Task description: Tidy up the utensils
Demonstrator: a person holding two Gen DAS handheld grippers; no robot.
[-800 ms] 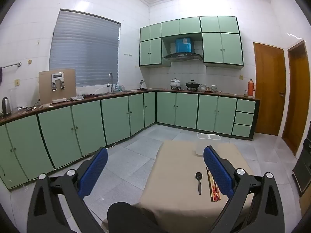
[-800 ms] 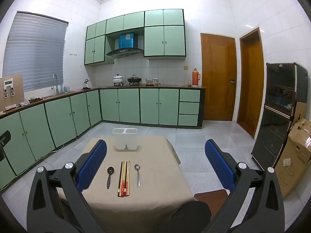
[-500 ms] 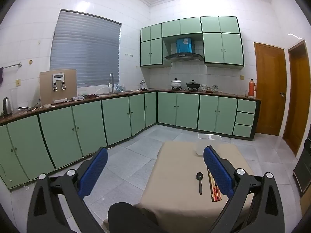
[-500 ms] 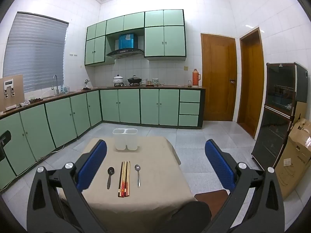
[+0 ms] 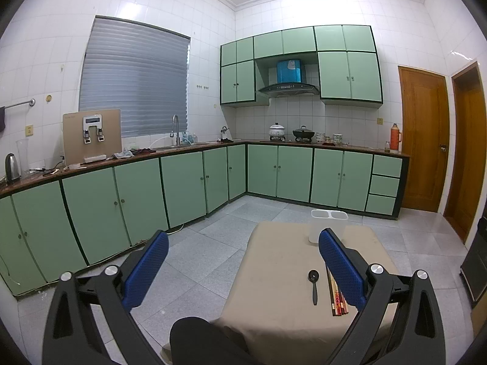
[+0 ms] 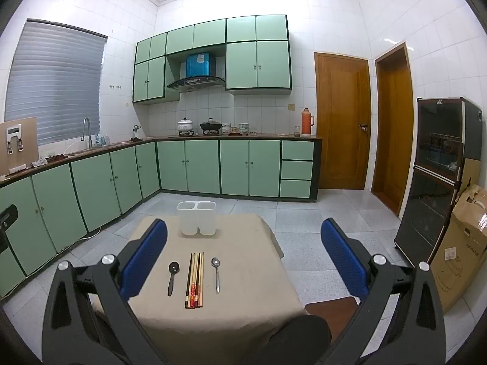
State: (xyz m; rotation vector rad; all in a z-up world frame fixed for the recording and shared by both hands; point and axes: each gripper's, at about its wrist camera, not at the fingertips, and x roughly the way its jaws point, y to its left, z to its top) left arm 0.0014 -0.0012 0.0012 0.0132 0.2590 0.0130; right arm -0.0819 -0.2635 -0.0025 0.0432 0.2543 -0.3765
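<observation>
Nearest to me, I am holding the left gripper with its jaws spread fully apart and nothing between the blue pads; it is hanging over the floor just beside the table's left edge. I am likewise keeping the right gripper wide open and empty, its left pad over the table and its right pad out past the table's right edge. A dark knee is showing at the bottom of the right view, with a brown stool beside it.

On the beige cloth I am seeing three sets of utensils lying flat and parallel, handles toward me. A black spoon is lying on the left. A bundle of chopsticks is lying in the middle, the sticks touching one another. A metal spoon is lying on the right. The three are near one another but apart.

Farther back, a white holder is standing upright near the table's far edge, well apart from the utensils. It is showing two compartments side by side; from here I am seeing nothing rising above either rim, though the insides are hidden.

Beyond it, green cabinets are lining the walls.
</observation>
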